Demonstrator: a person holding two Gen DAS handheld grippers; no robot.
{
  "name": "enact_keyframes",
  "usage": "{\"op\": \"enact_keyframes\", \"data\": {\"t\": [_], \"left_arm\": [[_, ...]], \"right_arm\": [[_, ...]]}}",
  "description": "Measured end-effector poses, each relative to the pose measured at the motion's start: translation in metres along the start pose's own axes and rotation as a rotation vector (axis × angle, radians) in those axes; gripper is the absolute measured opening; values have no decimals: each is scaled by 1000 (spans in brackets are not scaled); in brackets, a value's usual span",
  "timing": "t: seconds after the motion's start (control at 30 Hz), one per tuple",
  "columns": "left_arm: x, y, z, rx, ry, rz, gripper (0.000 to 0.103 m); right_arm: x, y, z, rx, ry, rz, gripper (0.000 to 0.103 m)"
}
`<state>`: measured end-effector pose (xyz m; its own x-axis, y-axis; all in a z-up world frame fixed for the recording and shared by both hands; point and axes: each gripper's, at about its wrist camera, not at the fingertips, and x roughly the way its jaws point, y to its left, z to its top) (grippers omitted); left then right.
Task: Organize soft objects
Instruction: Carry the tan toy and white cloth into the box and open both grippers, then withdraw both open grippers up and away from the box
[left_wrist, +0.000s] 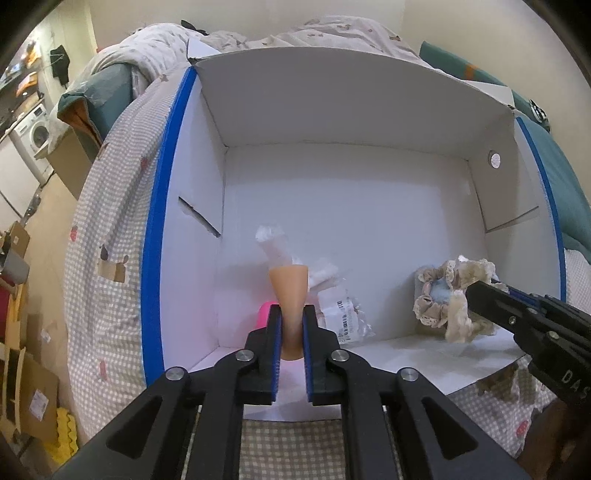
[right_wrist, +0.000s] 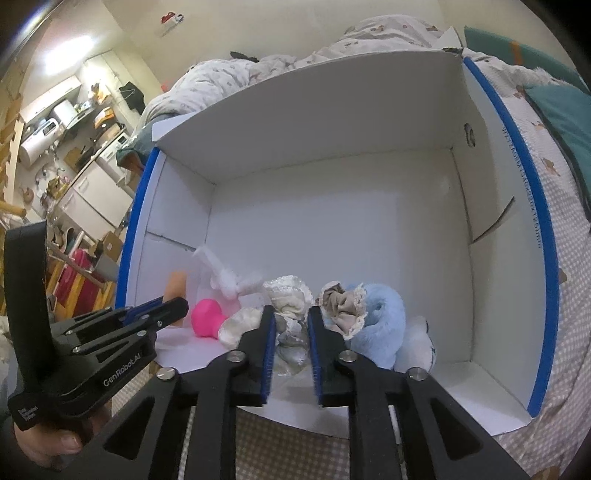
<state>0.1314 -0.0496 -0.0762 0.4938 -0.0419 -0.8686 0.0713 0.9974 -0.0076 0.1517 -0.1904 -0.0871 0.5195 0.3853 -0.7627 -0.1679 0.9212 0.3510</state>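
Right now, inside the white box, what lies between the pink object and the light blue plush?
In the right wrist view, cream lace scrunchies lie between the pink object and the light blue plush; the right hand-held gripper holds one.

Box (right_wrist: 332, 122) on bed (right_wrist: 535, 258); soft items (right_wrist: 380, 321) inside at near wall, toy (right_wrist: 205, 317) left.

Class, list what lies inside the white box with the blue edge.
Inside the white box: a tan sponge, a pink sponge, a white wrapper, lace scrunchies and a blue plush scrunchie. What lies beneath the pile stays hidden.
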Motion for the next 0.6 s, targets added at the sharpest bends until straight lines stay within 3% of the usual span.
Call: {"op": "enact_keyframes", "data": {"t": [0.1, 0.2, 0.27, 0.33, 0.37, 0.5, 0.6], "left_arm": [[-2, 0, -1, 4, -2, -11, 15], [-5, 0, 0, 11, 1, -18, 21], [-7, 0, 0, 13, -5, -18, 29], [-11, 0, 0, 16, -14, -9, 56], [-13, 1, 1, 17, -20, -7, 62], [-33, 8, 3, -10, -67, -10, 65], [-49, 13, 6, -24, -86, -15, 65]], "right_arm": [[-3, -1, 1, 11, -14, 8, 35], [-8, -4, 2, 31, -43, 12, 71], [-13, -6, 4, 50, -73, 23, 72], [-16, -6, 6, 53, -75, 25, 78], [-18, -7, 6, 53, -81, 25, 79], [-24, -2, 6, 26, -77, -46, 84], [-35, -1, 6, 33, -95, -60, 98]]}}
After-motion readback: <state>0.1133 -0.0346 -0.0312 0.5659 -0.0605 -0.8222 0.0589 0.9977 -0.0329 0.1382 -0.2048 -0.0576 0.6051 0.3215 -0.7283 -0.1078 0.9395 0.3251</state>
